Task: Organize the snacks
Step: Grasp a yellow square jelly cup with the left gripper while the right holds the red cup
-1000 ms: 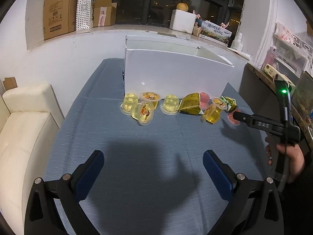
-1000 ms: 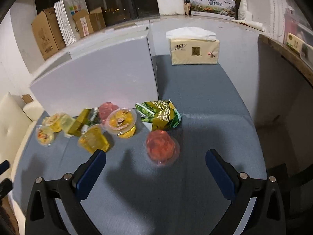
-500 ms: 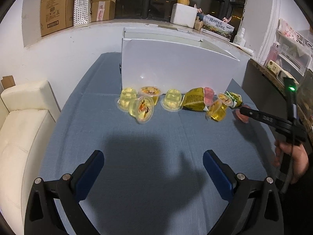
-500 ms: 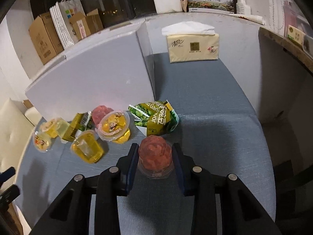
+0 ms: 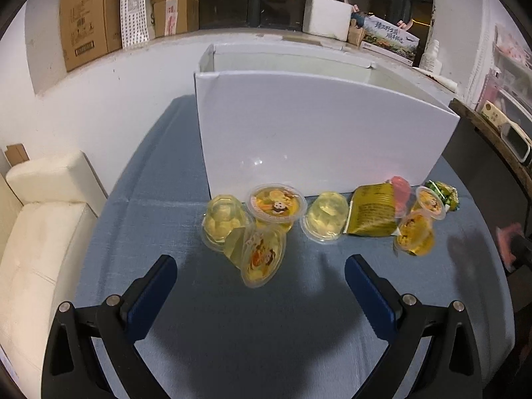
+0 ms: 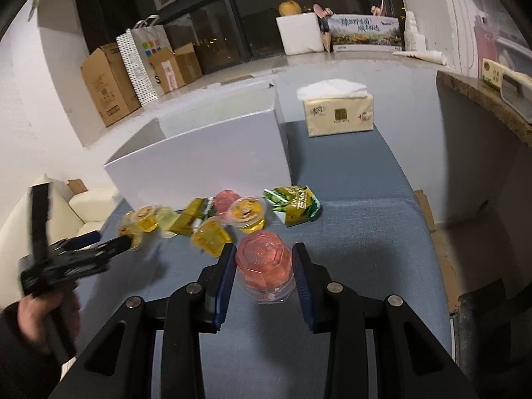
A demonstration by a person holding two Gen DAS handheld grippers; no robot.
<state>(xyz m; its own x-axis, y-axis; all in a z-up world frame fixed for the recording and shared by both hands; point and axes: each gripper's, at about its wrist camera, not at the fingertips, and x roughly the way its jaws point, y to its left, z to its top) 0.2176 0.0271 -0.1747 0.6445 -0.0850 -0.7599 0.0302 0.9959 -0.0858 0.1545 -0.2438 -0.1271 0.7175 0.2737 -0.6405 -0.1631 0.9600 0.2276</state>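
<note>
Snacks first: pink jelly cup [image 6: 265, 266] clamped upside down between the blue fingers [image 6: 226, 277] of the right gripper [image 6: 264, 277], pads pressing both sides, cup seemingly lifted clear of the blue-clothed bench [image 6: 365, 249]. Left gripper [image 5: 261, 286] spread wide and empty, aimed down at a tipped yellow jelly cup [image 5: 262, 256] lying just ahead of the gap. Farther out, more loose snacks in a ragged row along the foot of the white box [image 5: 319, 133]: clear-yellow cups [image 5: 224, 222], an upright cup with a printed lid [image 5: 276, 204], an olive packet [image 5: 370, 214], a green wrapper [image 6: 294, 204] off to the right end. Box open at the top, inside not visible enough to say what it holds. Tissue pack [image 6: 337, 113] beyond the box, not part of the sorting. Step in hand, by the look of it: first pick made, carry to the box pending. Next move likely calls for raising the pink cup above the box wall, crossing the rim without clipping it, then releasing inside; meanwhile, left fingers need lowering around the tipped cup before closing.
</note>
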